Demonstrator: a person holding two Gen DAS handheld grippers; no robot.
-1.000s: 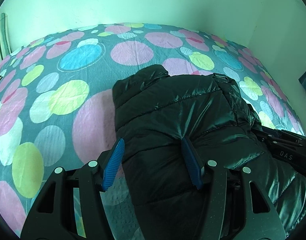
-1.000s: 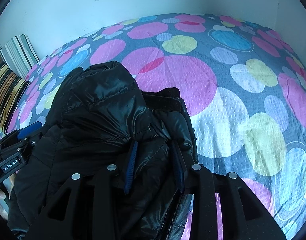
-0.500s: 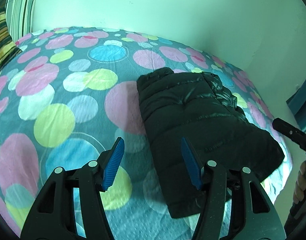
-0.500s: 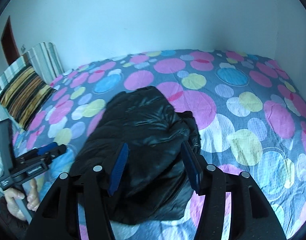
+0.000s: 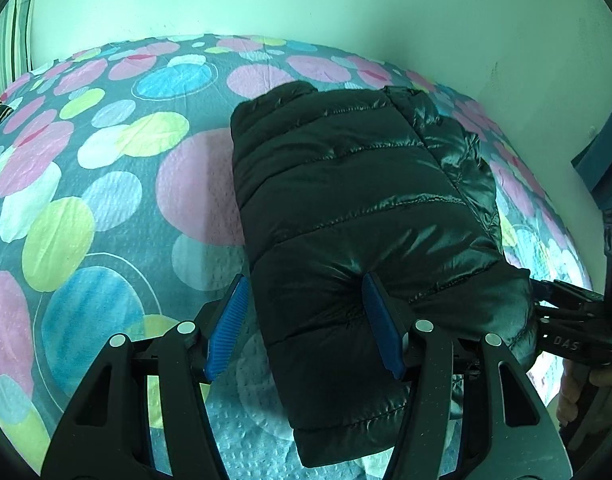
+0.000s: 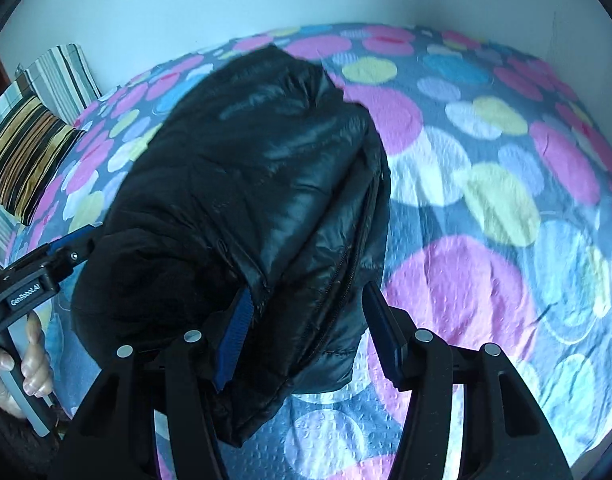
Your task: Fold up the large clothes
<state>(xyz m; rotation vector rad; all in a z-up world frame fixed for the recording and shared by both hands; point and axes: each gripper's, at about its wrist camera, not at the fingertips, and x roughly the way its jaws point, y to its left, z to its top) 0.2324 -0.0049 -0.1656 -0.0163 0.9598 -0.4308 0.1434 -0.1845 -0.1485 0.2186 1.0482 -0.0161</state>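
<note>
A black quilted puffer jacket lies folded into a thick bundle on the polka-dot bed sheet. My left gripper is open and straddles the jacket's near left part; its right finger presses a dent into the fabric. My right gripper is open over the jacket's near right edge, with the zipper side between its fingers. The right gripper also shows at the right edge of the left wrist view, and the left gripper at the left edge of the right wrist view.
The bed sheet runs to pale walls at the back and right. Striped pillows sit at the far left corner. The bed's near edge lies just below the jacket. A hand holds the left gripper's handle.
Both grippers pulled back from the jacket half a second ago, then came down onto it again. The right gripper's jaws are wider than one second ago. The jacket looks flatter and more compact.
</note>
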